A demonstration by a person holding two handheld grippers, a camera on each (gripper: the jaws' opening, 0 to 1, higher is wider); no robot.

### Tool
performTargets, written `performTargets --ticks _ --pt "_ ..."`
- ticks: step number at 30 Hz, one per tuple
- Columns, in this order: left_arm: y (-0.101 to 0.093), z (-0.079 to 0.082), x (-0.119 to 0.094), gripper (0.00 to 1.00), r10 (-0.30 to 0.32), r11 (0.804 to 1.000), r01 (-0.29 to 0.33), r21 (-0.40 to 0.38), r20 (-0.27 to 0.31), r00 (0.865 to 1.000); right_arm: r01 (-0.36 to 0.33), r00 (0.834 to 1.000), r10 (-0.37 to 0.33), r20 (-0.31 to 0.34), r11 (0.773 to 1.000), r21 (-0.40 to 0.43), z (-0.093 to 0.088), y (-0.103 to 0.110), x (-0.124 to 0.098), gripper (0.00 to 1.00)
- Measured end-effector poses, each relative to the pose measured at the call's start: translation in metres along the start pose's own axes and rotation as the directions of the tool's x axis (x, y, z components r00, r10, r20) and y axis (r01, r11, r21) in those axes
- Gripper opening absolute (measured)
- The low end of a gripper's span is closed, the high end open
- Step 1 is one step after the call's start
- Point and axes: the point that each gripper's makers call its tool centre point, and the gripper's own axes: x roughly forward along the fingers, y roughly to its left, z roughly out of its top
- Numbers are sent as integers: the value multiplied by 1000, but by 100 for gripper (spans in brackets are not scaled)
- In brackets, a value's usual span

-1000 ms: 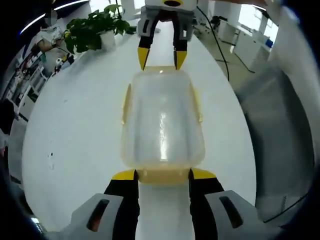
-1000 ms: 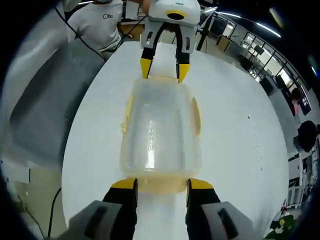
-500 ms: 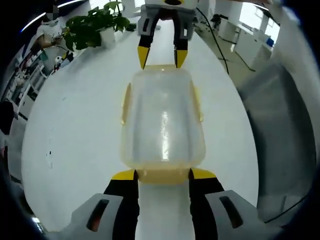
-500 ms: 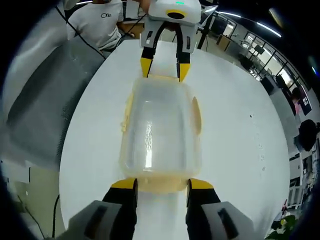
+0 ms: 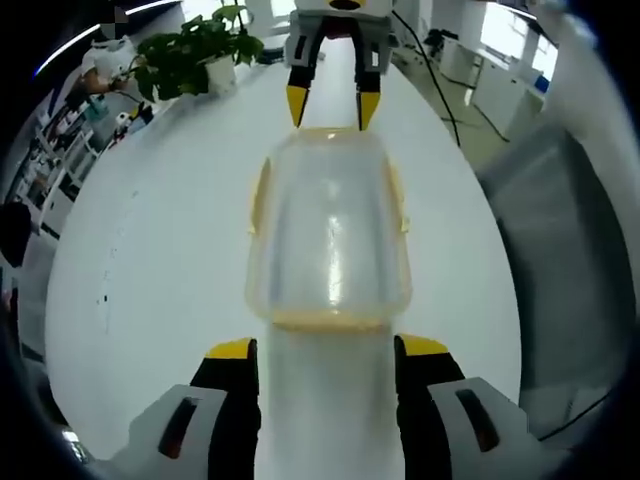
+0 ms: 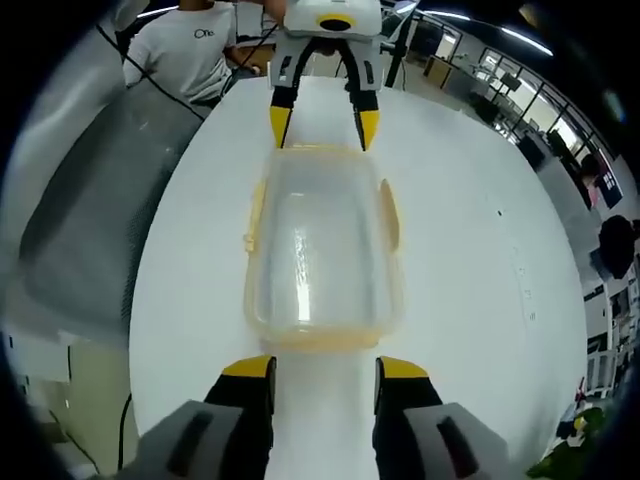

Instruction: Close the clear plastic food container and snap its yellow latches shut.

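Now container (image 5: pixel 328 235), between open grippers, apart.

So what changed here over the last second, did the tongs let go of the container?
Yes. Both the left tongs and the right tongs backed off the short-end latches of the clear container; a gap of white table now separates each pair of tips from it. The left tongs also opened wider. The container stayed flat on the table, lid on.
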Motion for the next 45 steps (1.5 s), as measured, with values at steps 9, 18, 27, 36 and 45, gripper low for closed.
performTargets --ticks 9,18,27,36,45 --pt "3 8 -14 46 53 921 -1 -389 125 991 -25 991 -13 135 960 277 28 10 -11 32" --pt "1 14 -11 47 76 803 43 -594 175 982 11 992 -66 108 894 448 29 6 -7 33" --pt "2 18 0 43 141 627 67 -776 197 970 3 990 -106 96 687 727 26 2 -1 32" --pt "5 22 8 46 183 541 62 -838 189 965 14 993 -102 65 631 775 26 0 10 34" --pt "2 26 16 43 183 506 57 -861 172 968 15 994 -93 60 645 764 30 0 12 34"
